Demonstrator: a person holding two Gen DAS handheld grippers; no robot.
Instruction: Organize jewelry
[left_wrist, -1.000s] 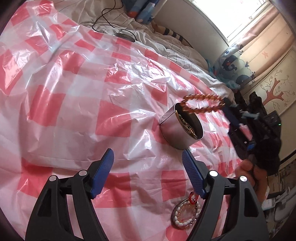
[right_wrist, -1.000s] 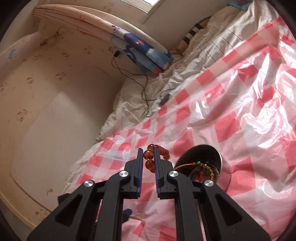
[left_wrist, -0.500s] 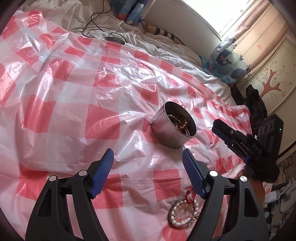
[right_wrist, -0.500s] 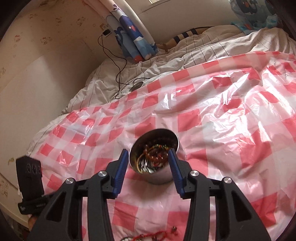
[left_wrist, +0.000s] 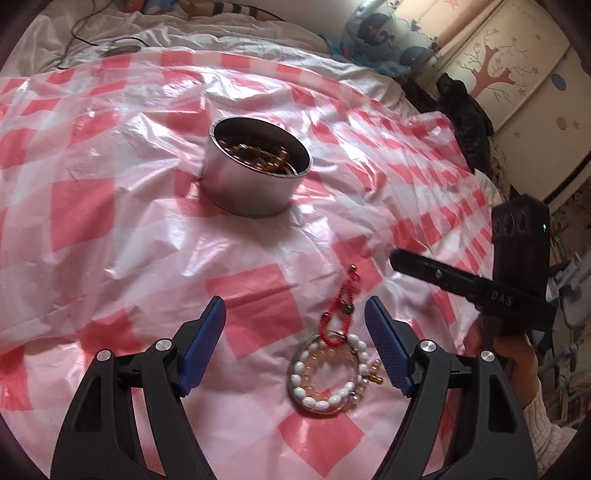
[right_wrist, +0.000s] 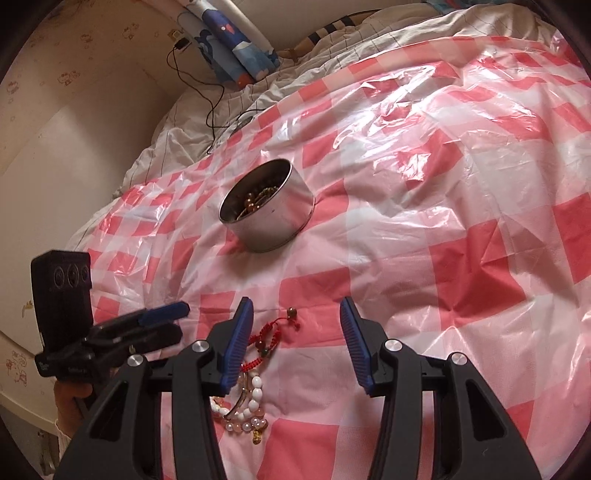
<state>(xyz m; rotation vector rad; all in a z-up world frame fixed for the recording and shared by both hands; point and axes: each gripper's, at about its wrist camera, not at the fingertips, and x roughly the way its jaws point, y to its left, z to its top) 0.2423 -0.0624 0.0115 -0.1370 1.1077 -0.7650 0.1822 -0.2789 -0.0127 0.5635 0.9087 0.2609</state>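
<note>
White pearl bracelet (left_wrist: 327, 373) — red cord (left_wrist: 338, 314) attached.

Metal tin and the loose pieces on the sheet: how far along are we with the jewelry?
Done: the metal tin already holds beaded pieces. In hand: nothing; the left hand-held gripper and right hand-held gripper are both open and empty. Left: the red cord bracelet and the white bead bracelet, touching each other, lie on the checkered plastic sheet between the left fingers.
</note>
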